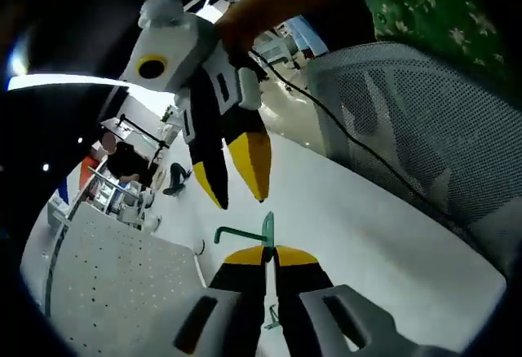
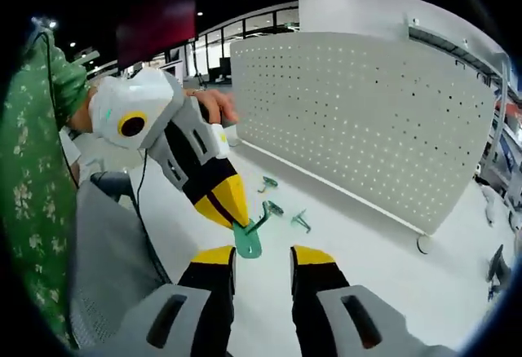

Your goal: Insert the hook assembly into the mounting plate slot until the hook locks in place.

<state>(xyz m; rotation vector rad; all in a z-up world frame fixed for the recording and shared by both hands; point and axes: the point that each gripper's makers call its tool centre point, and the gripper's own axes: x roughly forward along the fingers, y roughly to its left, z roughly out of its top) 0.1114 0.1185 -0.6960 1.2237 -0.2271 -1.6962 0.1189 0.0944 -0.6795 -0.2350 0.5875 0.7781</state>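
A white counter (image 2: pixel 367 251) runs beneath a dark ceiling dotted with small lights; a white perforated mounting plate (image 2: pixel 359 112) stands upright along its far edge, and a grey mesh chair back (image 1: pixel 408 121) sits beside the counter. In the left gripper view, the left tool (image 1: pixel 269 253) is clamped narrow on a green hook (image 1: pixel 259 233), while the right tool (image 1: pixel 236 184) hangs above with its jaws parted and holding nothing. In the right gripper view, the left tool pinches the hook's flat green end, and three more green hooks (image 2: pixel 281 202) lie on the counter near the plate. Their shapes are too small to make out.
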